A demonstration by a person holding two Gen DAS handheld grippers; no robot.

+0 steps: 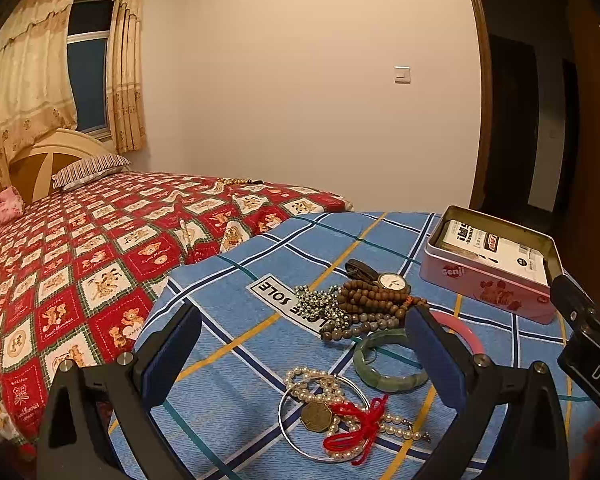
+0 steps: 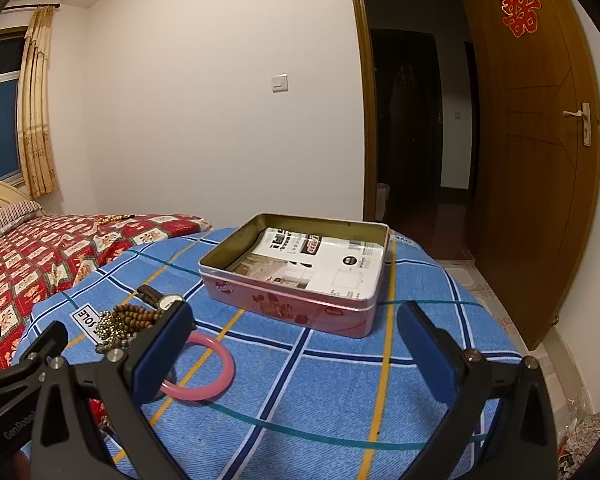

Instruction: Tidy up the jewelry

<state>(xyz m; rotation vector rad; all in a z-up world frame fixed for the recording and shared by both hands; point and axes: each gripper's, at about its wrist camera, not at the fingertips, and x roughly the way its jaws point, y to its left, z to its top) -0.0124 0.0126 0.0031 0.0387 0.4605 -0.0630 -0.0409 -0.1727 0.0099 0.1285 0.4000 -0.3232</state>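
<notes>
Left wrist view: left gripper (image 1: 304, 348) spread wide, nothing held, hovering over blue plaid cloth (image 1: 236, 344); between its fingers lie pearl strand (image 1: 328, 390) w/ silver bangle (image 1: 296, 432), red cord (image 1: 364, 420) & coin pendant (image 1: 316, 416), green bangle (image 1: 388, 364) just beyond, then wooden beads (image 1: 376, 298), metal bead chain (image 1: 320, 304), watch (image 1: 390, 280). Right wrist view: right gripper (image 2: 296, 352) also wide open & empty, pink bangle (image 2: 216, 368) by its left finger, open pink tin (image 2: 300, 304) ahead holding printed packet (image 2: 332, 264).
</notes>
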